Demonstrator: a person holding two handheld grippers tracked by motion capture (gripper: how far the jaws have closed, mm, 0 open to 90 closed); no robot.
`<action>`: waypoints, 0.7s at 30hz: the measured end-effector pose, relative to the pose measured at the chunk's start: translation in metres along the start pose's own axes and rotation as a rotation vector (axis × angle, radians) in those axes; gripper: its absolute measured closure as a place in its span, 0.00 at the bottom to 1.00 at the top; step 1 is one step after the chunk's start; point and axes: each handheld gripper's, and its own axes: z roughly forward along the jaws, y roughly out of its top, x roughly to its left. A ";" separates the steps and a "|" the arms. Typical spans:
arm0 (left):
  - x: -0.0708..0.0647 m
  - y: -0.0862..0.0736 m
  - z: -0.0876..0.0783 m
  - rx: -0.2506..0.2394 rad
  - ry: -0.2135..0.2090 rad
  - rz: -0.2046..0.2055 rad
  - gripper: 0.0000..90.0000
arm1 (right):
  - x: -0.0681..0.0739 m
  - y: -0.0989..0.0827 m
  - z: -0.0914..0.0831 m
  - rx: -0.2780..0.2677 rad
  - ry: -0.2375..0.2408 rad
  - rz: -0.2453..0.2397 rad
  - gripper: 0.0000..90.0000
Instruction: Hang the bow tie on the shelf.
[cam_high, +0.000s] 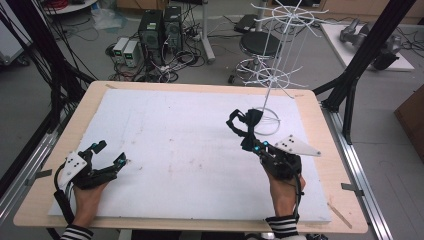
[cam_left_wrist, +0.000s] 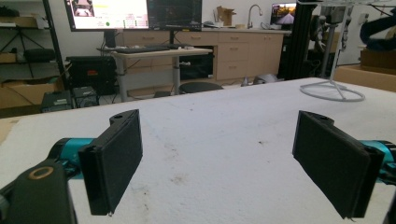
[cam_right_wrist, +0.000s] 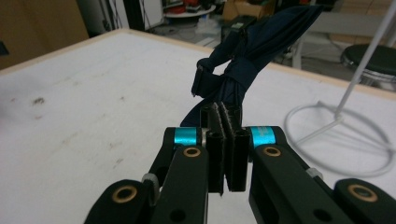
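While pinched only at one wing, dark bow tie (cam_right_wrist: 243, 56) at risk of slipping. Right gripper (cam_right_wrist: 226, 122): jaws closed on fabric of bow tie, bulk standing beyond tips, strap loop (cam_high: 234, 121) dangling to one side. White wire rack (cam_high: 280, 55) just ahead of tips; possible snag of strap on prongs, possible tipping of light stand if nudged. Left gripper (cam_left_wrist: 217, 163): jaws wide apart, empty, low over white board (cam_left_wrist: 210, 126), well apart from tie, unavailable as backup.
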 end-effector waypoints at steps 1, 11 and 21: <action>0.000 0.000 0.000 0.000 0.000 0.000 0.18 | -0.001 0.003 -0.002 -0.014 -0.005 0.000 0.99; 0.000 0.000 0.000 0.000 0.000 0.001 0.18 | -0.006 0.020 -0.019 -0.089 -0.046 -0.002 0.99; 0.000 0.000 0.000 0.001 -0.002 0.000 0.18 | -0.016 0.035 -0.029 -0.136 -0.090 -0.002 0.99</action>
